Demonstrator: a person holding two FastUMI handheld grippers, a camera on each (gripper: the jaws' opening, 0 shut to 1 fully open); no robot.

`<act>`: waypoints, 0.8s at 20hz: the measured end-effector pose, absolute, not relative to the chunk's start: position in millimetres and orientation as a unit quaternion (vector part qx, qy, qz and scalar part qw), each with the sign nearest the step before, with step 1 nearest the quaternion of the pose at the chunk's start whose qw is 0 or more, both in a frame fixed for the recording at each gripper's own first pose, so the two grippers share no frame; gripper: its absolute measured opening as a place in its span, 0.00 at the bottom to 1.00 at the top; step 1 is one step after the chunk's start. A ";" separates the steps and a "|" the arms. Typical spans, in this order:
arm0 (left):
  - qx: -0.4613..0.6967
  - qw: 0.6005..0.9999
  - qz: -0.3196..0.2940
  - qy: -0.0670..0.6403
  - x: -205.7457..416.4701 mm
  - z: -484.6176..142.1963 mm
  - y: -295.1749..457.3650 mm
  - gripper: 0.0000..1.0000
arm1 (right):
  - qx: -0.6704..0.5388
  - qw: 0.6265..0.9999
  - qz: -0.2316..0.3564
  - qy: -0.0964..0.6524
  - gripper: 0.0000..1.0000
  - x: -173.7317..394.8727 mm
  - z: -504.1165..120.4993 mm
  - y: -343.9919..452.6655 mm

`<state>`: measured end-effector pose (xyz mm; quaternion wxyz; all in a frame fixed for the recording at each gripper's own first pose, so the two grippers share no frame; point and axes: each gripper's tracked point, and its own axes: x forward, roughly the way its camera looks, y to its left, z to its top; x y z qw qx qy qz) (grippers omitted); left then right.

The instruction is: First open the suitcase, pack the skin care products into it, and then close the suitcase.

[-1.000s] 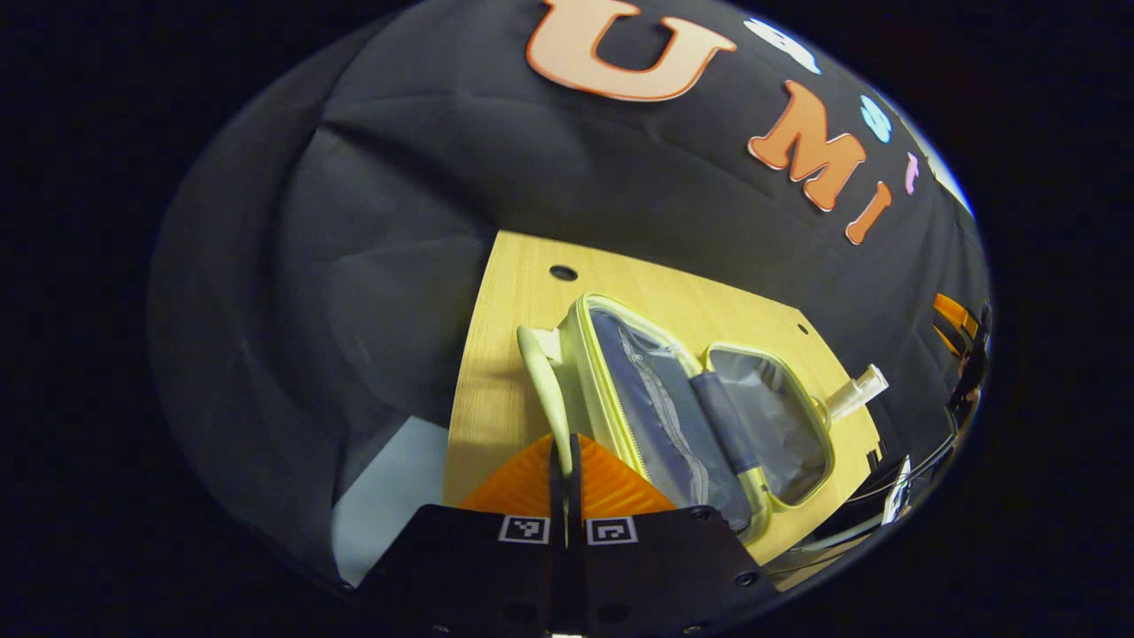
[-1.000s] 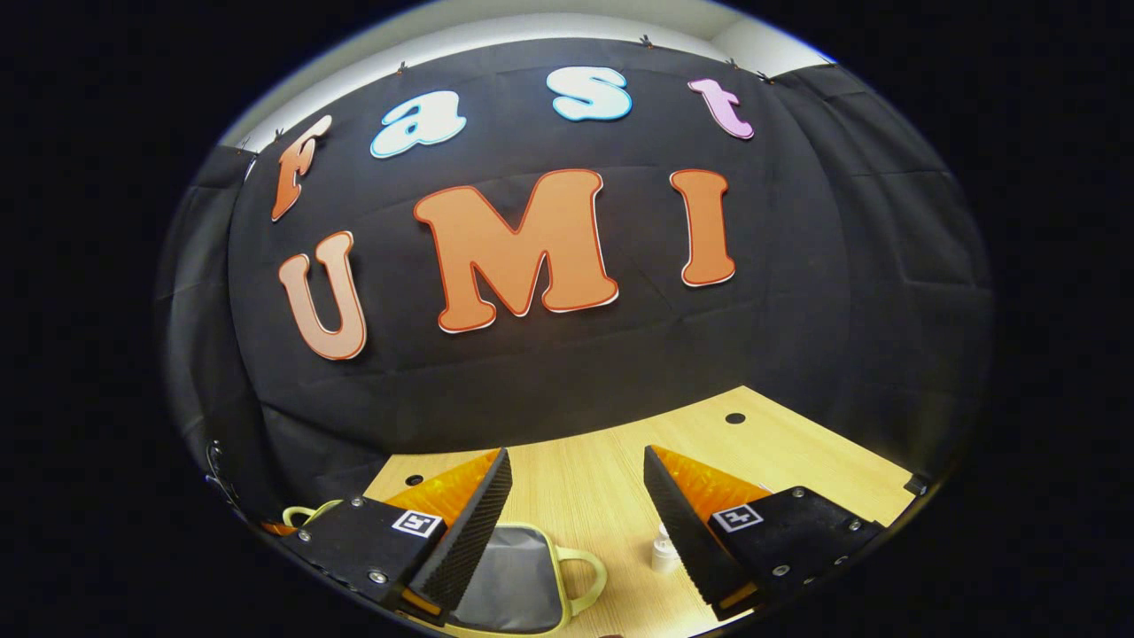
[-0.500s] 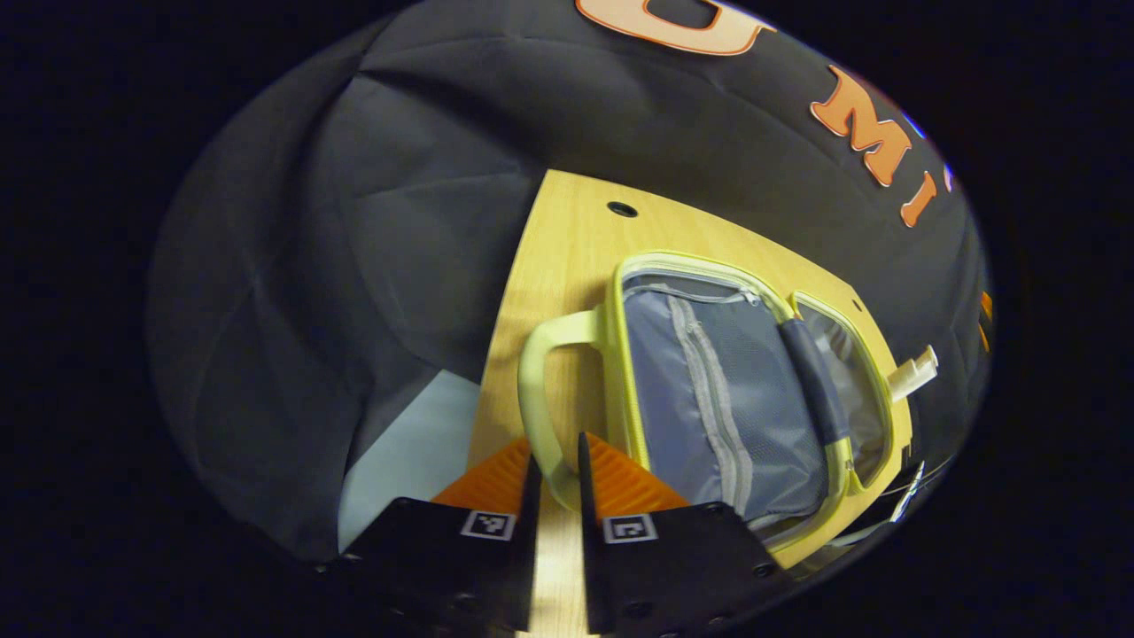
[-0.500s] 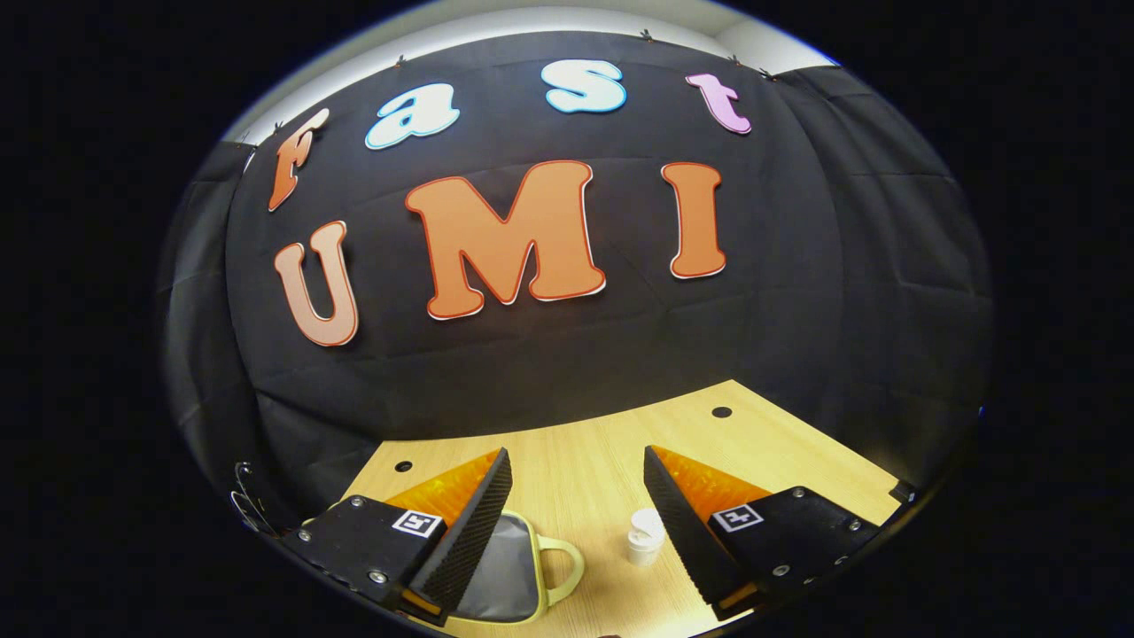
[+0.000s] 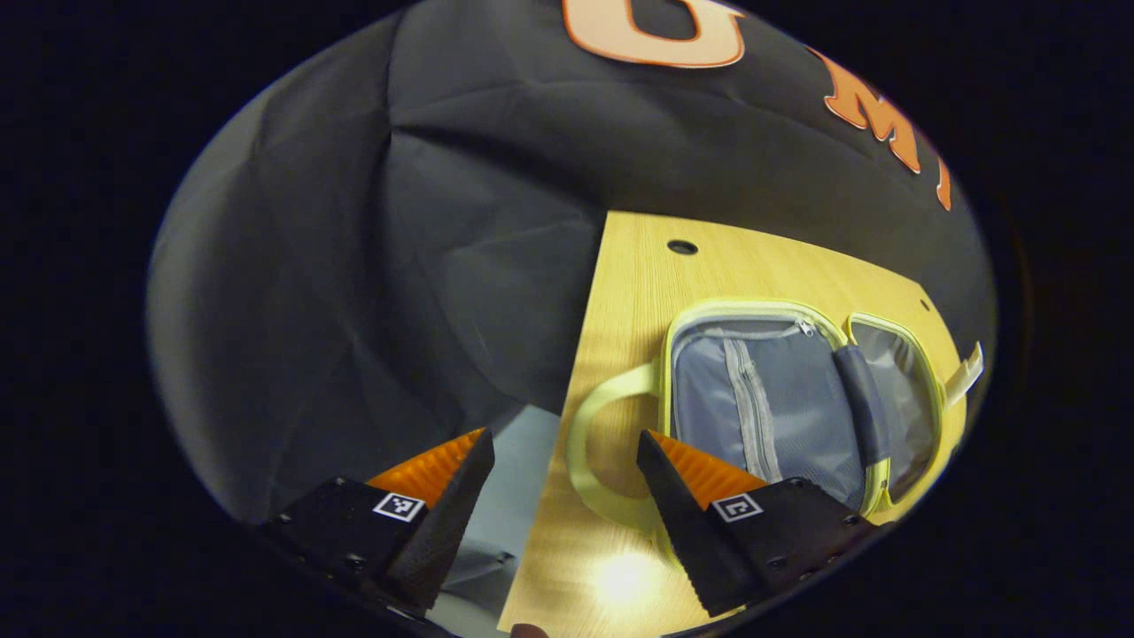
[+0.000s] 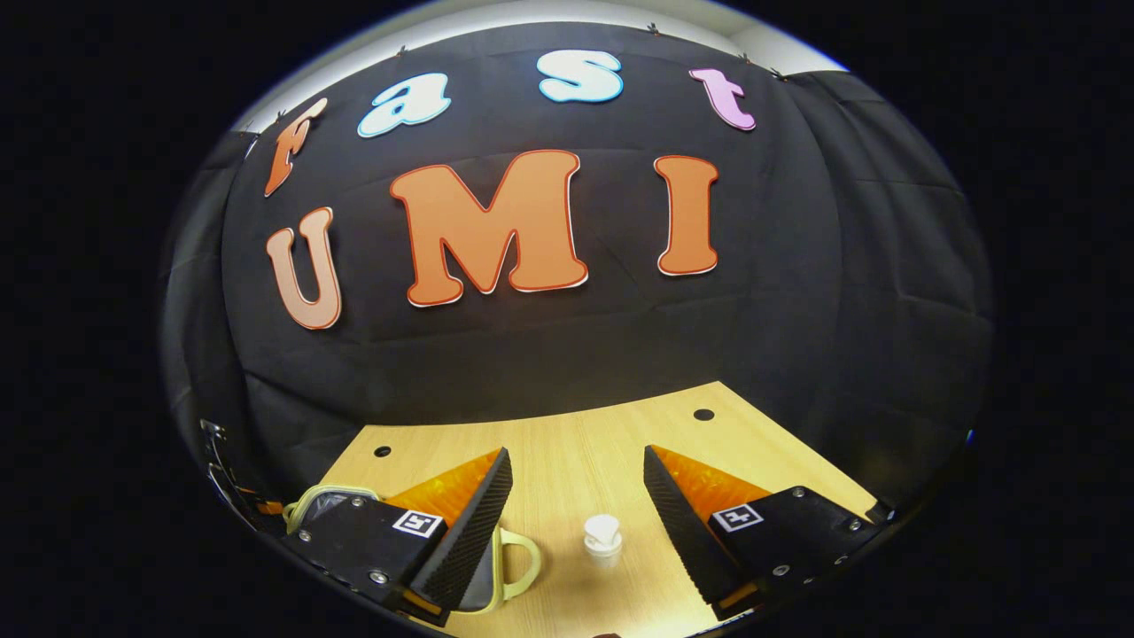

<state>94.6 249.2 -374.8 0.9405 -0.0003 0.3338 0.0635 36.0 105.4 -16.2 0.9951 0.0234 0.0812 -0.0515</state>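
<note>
Wooden surface (image 6: pixel 567 443) carries the open suitcase (image 5: pixel 780 399), its handle (image 5: pixel 589 461) between the spread left claw (image 5: pixel 558 470), the bottle (image 6: pixel 602 538) between the spread right claw (image 6: pixel 576 496).

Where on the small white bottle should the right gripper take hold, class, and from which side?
Grip the white bottle round its body, below the wider cap. It stands upright on the table, between the open right gripper's fingers and apart from the suitcase. Probably come in level from the near side.
</note>
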 end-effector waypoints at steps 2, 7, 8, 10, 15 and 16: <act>0.020 0.953 0.067 0.294 105.7 -335.4 226.8 1.00 | 0.016 0.995 -0.047 0.082 0.95 41.4 -17.6 96.5; 0.026 0.979 0.058 0.192 119.3 -231.5 138.8 1.00 | -0.007 0.996 -0.040 0.084 0.95 54.7 -27.6 68.1; 0.022 0.985 0.045 0.165 122.1 -208.8 114.3 0.99 | -0.012 0.996 -0.039 0.083 0.95 56.9 -30.1 61.7; 0.016 0.992 0.023 0.124 130.0 -170.3 67.9 0.99 | -0.020 0.996 -0.037 0.081 0.95 60.1 -33.2 48.4; 0.040 0.998 -0.046 0.021 129.6 -113.3 -52.5 1.00 | -0.039 0.995 -0.043 0.079 0.95 66.1 -45.5 5.3; 0.035 0.997 -0.059 0.023 125.5 -114.2 -77.8 0.99 | -0.039 0.995 -0.043 0.082 0.95 67.0 -50.4 -2.1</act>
